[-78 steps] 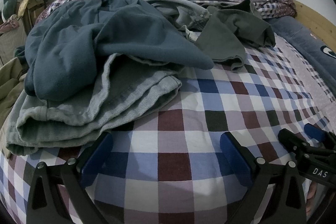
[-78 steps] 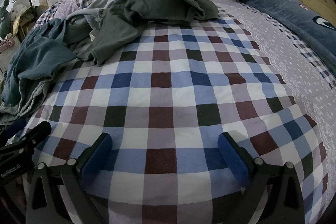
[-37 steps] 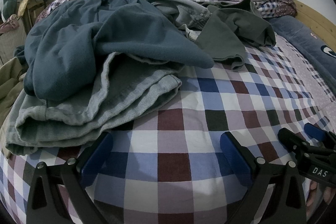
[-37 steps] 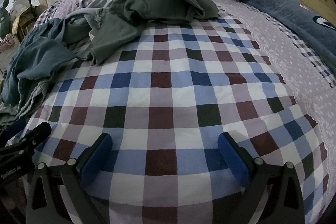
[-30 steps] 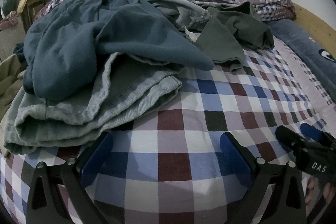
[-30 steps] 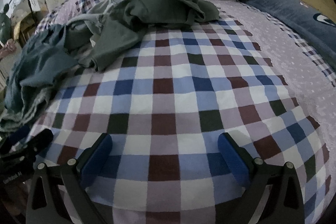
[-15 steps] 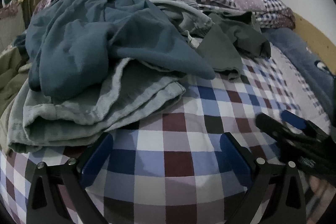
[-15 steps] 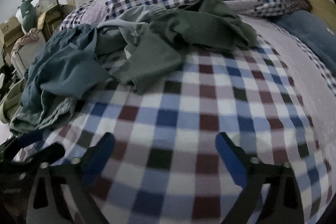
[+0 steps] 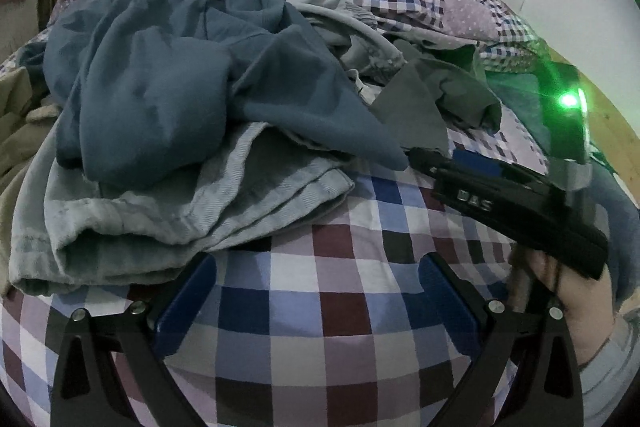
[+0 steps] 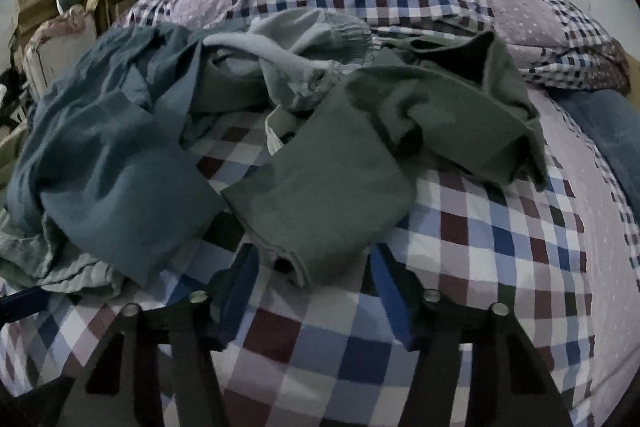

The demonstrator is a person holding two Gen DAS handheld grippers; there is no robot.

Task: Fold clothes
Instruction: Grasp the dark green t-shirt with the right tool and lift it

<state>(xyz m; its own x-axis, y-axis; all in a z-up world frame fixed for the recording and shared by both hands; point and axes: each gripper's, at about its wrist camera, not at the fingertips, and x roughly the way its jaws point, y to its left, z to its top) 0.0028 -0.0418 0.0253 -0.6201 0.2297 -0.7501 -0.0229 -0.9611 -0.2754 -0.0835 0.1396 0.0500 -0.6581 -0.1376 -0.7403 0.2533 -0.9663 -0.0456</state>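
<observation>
My right tongs (image 10: 312,291) are part open, the two blue pads astride the near hem of the green garment (image 10: 340,167), with nothing pinched yet. The left tongs (image 9: 316,311) are spread wide over bare checked bed (image 9: 352,311), just short of the grey trousers (image 9: 192,219), and hold nothing.

The clothes lie in a heap at the far left of the bed: the blue top (image 9: 180,75) is draped over the grey trousers, the green garment sprawls to its right, and a pale grey piece (image 10: 304,43) is tangled between them at the back.

As I judge it, the step is to pick the green garment out of the heap and bring it onto the open checked area for folding.

- I should drive the pads a little further in so they bite the hem's full thickness, not just the lip, which would slip.
- I should keep the lower pad skimming the bed without catching the cover, or the sheet will lift with it.
- The pull should be toward me and to the right, away from the blue top whose edge lies just beside the green hem.
- The pale grey piece seems to overlap the green one at the back, so a slow draw lets it slide off.
- The left tongs could pin the heap or take a second corner.
</observation>
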